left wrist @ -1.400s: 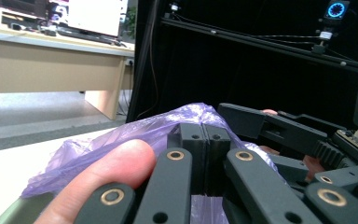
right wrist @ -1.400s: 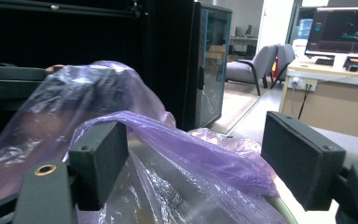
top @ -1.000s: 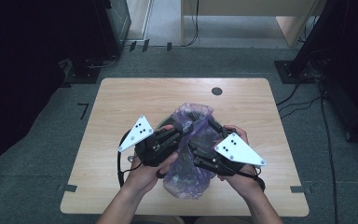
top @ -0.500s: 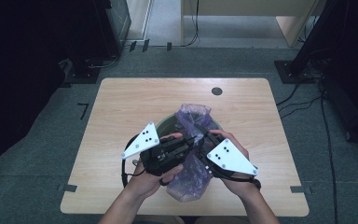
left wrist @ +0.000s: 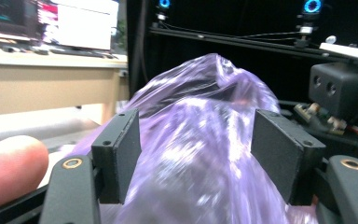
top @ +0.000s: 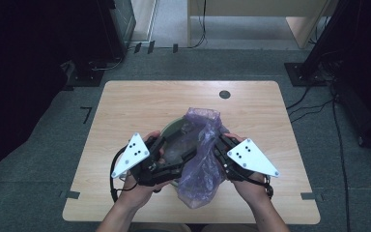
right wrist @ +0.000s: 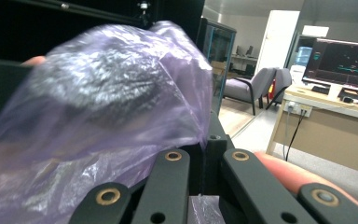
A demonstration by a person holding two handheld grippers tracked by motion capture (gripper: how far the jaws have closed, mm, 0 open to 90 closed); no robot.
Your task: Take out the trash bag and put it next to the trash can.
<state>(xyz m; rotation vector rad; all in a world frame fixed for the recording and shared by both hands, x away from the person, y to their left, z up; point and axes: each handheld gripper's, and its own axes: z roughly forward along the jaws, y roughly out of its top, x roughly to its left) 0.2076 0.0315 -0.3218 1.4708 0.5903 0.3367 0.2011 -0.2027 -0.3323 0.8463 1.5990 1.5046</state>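
Note:
A translucent purple plastic bag lies crumpled over a dark round bowl at the table's front middle. My left gripper sits at the bowl's left side. Its jaws have just been opening and stand apart, with the bag loose between the pads, which do not press on it. My right gripper is at the bag's right side. Its jaws have just closed and are shut on a fold of the bag, pinched at the fingertips of my right gripper.
The wooden table has a round cable hole at the back. Grey carpet surrounds it, with black stands and cables on either side. A desk with monitors and a chair stand farther off.
The left gripper's jaws have opened and let go of the bag, and that hand has shifted slightly left. The right gripper's jaws have closed on the bag's right side.

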